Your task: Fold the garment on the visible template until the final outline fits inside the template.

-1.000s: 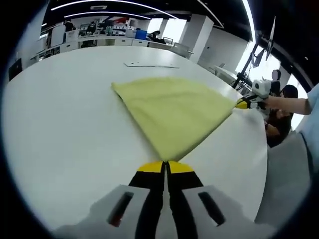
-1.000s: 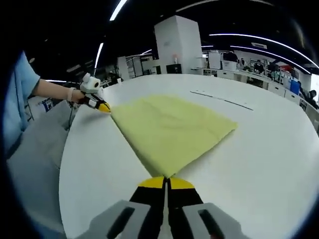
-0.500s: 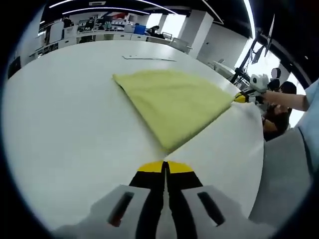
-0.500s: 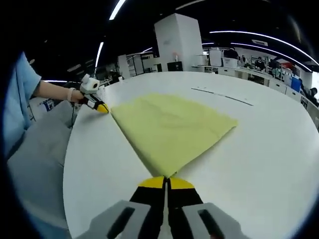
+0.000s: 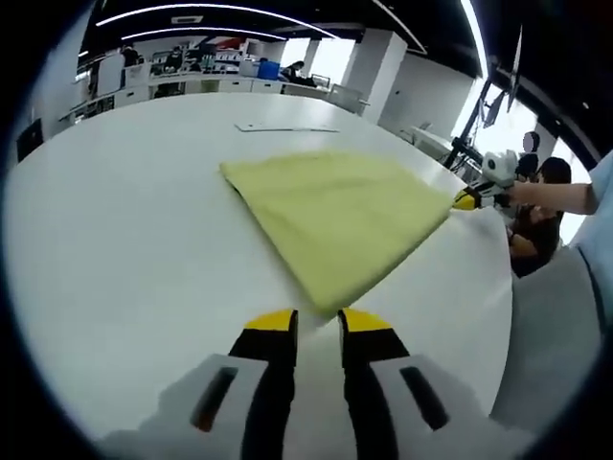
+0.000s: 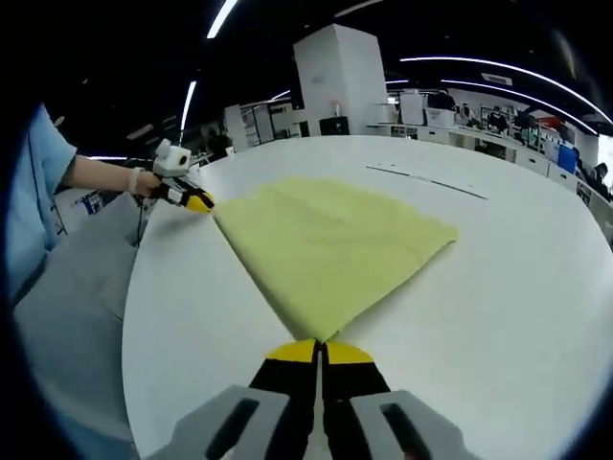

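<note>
In the left gripper view we see one yellow garment (image 5: 335,216) lying folded flat on the white tabletop (image 5: 115,249), filling the middle of the frame with its nearest corner pointing down toward our left gripper (image 5: 317,320). Its two yellow-tipped jaws stand narrowly apart with bare tabletop between them, just short of that corner. At the right edge, the right gripper (image 5: 466,199) sits at the garment's right corner, held by a hand (image 5: 525,195). One thin template line (image 5: 287,127) shows on the tabletop beyond the cloth, toward the upper centre.

In the right gripper view we count the same single garment (image 6: 330,249), centre frame, its near corner at the right gripper (image 6: 318,351), whose jaws are pressed together; whether they pinch the cloth we cannot tell. The left gripper (image 6: 196,202) lies at the garment's left corner, upper left.
</note>
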A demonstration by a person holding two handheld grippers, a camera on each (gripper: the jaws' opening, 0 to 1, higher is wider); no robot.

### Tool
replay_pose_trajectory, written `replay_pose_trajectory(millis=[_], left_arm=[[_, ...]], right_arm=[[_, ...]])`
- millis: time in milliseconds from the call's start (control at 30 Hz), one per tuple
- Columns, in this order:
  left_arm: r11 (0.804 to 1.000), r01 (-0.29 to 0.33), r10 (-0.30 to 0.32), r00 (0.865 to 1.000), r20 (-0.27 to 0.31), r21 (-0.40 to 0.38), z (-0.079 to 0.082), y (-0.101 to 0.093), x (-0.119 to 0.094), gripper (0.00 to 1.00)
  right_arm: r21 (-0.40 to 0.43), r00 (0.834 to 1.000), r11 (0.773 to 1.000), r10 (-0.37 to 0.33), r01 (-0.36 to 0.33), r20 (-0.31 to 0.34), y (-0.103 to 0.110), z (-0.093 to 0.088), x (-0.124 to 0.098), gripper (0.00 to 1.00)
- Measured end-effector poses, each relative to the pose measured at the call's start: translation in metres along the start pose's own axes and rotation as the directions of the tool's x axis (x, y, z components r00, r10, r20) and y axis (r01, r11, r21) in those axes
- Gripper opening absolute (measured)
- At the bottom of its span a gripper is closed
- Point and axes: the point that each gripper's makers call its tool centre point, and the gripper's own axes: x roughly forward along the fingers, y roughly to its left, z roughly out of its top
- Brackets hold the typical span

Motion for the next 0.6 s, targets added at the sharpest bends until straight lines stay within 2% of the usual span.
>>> replay_pose_trajectory(millis=[67,133,300,600], left_arm=[[1.0,0.009,-0.009,1.0,0.007,-0.006,0.002,-0.004,0.002,0.0],[0.999,0.025,-0.025,1.0,0.003,-0.025,0.002,-0.009,0.004,0.0],[0.999,0.018,-0.018,1.0,0.003,-0.034,-0.002,-0.009,-0.004,0.0],[0.999,0.023,-0.022,1.0,0.004,-0.045,-0.013,-0.02,-0.011,0.0]], right_arm=[[0.002,1.0,1.0,0.0,0.0,-0.004,0.0,-0.001,0.0,0.0],[0.005,1.0,1.0,-0.002,0.002,-0.006,-0.001,-0.001,0.0,0.0],[0.016,1.0,1.0,-0.01,0.01,-0.004,-0.002,-0.002,-0.003,0.0],[0.026,1.0,1.0,-0.009,0.009,-0.002,0.008,-0.009,-0.009,0.0]])
